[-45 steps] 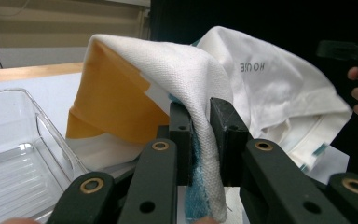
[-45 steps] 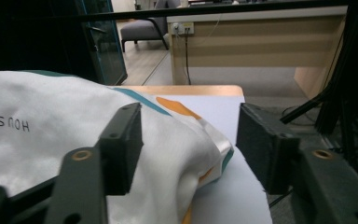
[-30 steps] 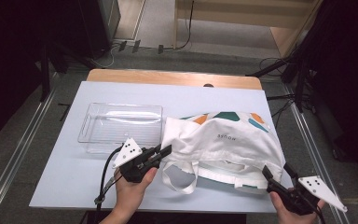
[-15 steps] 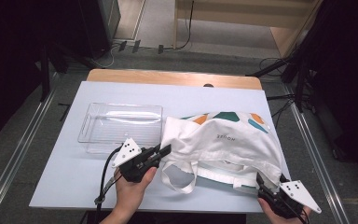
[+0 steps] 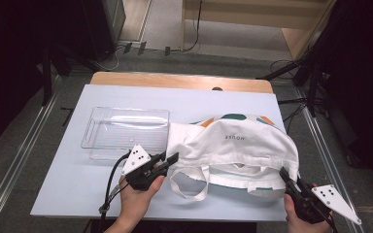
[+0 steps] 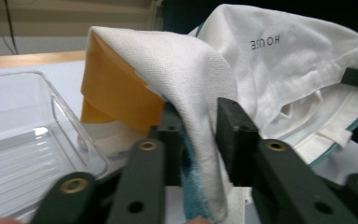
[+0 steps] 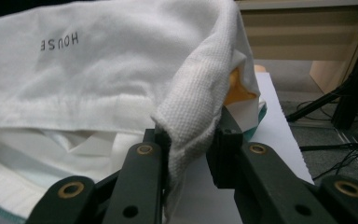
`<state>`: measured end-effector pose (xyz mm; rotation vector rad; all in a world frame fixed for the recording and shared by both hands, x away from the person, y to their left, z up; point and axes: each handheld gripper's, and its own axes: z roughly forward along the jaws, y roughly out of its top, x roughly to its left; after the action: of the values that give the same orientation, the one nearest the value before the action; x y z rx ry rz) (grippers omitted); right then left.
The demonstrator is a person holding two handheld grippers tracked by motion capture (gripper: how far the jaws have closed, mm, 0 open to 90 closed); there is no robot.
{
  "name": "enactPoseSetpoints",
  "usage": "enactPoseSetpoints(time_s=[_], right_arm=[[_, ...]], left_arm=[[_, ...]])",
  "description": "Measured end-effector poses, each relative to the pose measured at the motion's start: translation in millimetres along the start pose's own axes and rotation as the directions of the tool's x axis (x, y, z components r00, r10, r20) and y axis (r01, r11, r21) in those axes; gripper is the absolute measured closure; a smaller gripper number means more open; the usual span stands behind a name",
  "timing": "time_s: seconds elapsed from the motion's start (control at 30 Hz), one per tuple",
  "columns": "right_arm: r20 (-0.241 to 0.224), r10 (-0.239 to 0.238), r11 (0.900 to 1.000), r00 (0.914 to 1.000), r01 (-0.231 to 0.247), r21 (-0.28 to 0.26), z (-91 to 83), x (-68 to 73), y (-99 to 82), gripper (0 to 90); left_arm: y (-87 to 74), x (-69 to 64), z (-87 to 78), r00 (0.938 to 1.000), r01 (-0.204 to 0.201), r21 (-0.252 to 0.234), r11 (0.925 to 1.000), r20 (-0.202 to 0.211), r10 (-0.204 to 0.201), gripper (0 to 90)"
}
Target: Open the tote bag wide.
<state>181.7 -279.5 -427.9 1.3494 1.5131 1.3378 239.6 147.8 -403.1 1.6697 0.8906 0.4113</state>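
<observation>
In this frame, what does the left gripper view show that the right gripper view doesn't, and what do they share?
Left gripper view: the clear plastic bin beside the bag, an orange patch of the bag's printed side, and teal at the pinched edge between the left hand-held gripper jaws.

Right gripper view: the table's far right edge, the wooden furniture behind it, and floor cables.

Both: the white tote bag with its HOUSE lettering, and a fold of fabric clamped between black jaws, the right hand-held gripper included.

L claw [image 5: 173, 158] & R claw [image 5: 285, 175] grip white bag [image 5: 233, 145] edges by tray [image 5: 126, 131].
</observation>
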Motion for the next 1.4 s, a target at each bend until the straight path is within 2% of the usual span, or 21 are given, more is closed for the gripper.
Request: enactPoseSetpoints(time_s=[0.07,0.23,0.33,0.43,0.53,0.63,0.7,0.73,0.8,0.83,0.87,0.9,0.93,1.0,1.07,1.13,1.17,1.2,1.27,1.33,1.4], right_arm=[[0.01,-0.009,0.9999,0.9999,0.009,-0.008,2.0,1.6,3.8,78.6],[0.039,0.006,0.9999,0.9992,-0.005,-0.013,5.1,2.4,4.8,79.3],[0.043,0.013,0.9998,0.999,-0.012,-0.014,5.7,2.2,5.1,79.5],[0.046,0.017,0.9997,0.9988,-0.016,-0.018,7.2,4.2,6.6,79.6],[0.05,0.015,0.9997,0.9986,-0.014,-0.021,8.0,5.6,7.3,79.5],[0.053,0.015,0.9996,0.9985,-0.013,-0.025,7.6,4.4,7.5,79.5],[0.056,0.025,0.9994,0.9981,-0.023,-0.026,6.9,3.0,7.9,79.6],[0.059,0.026,0.9993,0.9979,-0.024,-0.027,6.7,1.9,8.0,79.6],[0.056,0.028,0.9993,0.9981,-0.027,-0.028,7.3,-0.1,7.6,79.6],[0.054,0.028,0.9993,0.9982,-0.026,-0.026,7.7,-0.5,7.2,79.5],[0.049,0.031,0.9992,0.9983,-0.03,-0.026,8.2,-0.5,6.6,79.5],[0.049,0.031,0.9992,0.9983,-0.03,-0.026,8.2,-0.5,6.6,79.5],[0.045,0.028,0.9993,0.9986,-0.026,-0.027,8.1,-0.4,6.6,79.5],[0.039,0.029,0.9993,0.9988,-0.028,-0.026,7.8,0.1,6.8,79.5],[0.029,0.039,0.9991,0.9988,-0.038,-0.021,8.1,1.1,5.9,79.6],[-0.001,0.036,0.9993,0.9993,-0.036,-0.005,10.8,4.9,4.3,79.7],[-0.001,0.036,0.9993,0.9993,-0.036,-0.005,10.8,4.9,4.3,79.7],[-0.013,0.023,0.9997,0.9996,-0.023,0.008,12.4,7.5,3.9,79.6],[0.021,-0.02,0.9987,0.9996,0.019,0.048,16.4,11.8,2.9,77.4],[0.059,-0.004,0.9985,0.9982,0.0,0.055,16.5,9.3,0.0,66.0],[0.063,0.021,0.9986,0.9978,-0.024,0.048,12.2,4.6,-1.2,53.6]], left_arm=[[0.6,-0.6,-1.1,0.9999,-0.006,-0.008,0.9999,-0.011,0.006,62.6],[5.5,-3.5,-10.2,0.9959,-0.045,-0.049,0.9978,-0.08,0.041,43.3],[8.0,-6.3,-15.6,0.9934,-0.06,-0.061,0.9963,-0.101,0.054,40.1],[3.3,-17.7,-13.5,0.9901,-0.114,-0.024,0.9932,-0.085,0.112,39.9],[-7.8,-27.3,-6.4,0.9781,-0.154,0.031,0.9877,-0.137,0.156,35.9],[-16.2,-30.3,-2.0,0.9702,-0.164,0.064,0.9844,-0.17,0.173,30.4],[-20.0,-31.5,1.9,0.9615,-0.166,0.092,0.9818,-0.206,0.182,26.6],[-21.2,-30.9,3.4,0.9598,-0.166,0.105,0.9805,-0.211,0.185,25.7],[-23.9,-31.5,5.8,0.9538,-0.181,0.127,0.9753,-0.22,0.205,26.8],[-25.4,-32.1,6.5,0.9518,-0.19,0.124,0.974,-0.22,0.214,30.5],[-26.6,-32.9,7.8,0.9516,-0.192,0.126,0.9733,-0.219,0.216,44.4],[-28.2,-33.8,9.6,0.9502,-0.195,0.135,0.9713,-0.219,0.222,44.4],[-30.1,-34.2,10.2,0.9493,-0.203,0.139,0.9694,-0.215,0.229,48.4],[-30.8,-33.0,9.3,0.9628,-0.189,0.131,0.9732,-0.17,0.21,69.3],[-30.2,-32.7,9.2,0.9779,-0.16,0.123,0.9794,-0.116,0.174,76.9],[-29.9,-32.7,12.3,0.9914,-0.124,0.121,0.9849,-0.026,0.128,79.2],[-30.2,-33.3,14.5,0.9931,-0.116,0.128,0.985,0.002,0.117,79.2],[-30.9,-34.2,16.2,0.9926,-0.121,0.133,0.9837,0.006,0.121,79.2],[-31.7,-33.0,16.7,0.9936,-0.113,0.133,0.9847,0.009,0.112,78.4],[-30.8,-31.2,14.6,0.994,-0.11,0.129,0.9856,0.014,0.109,77.9],[-28.8,-28.3,12.6,0.9951,-0.099,0.123,0.9874,0.014,0.098,78.3]])
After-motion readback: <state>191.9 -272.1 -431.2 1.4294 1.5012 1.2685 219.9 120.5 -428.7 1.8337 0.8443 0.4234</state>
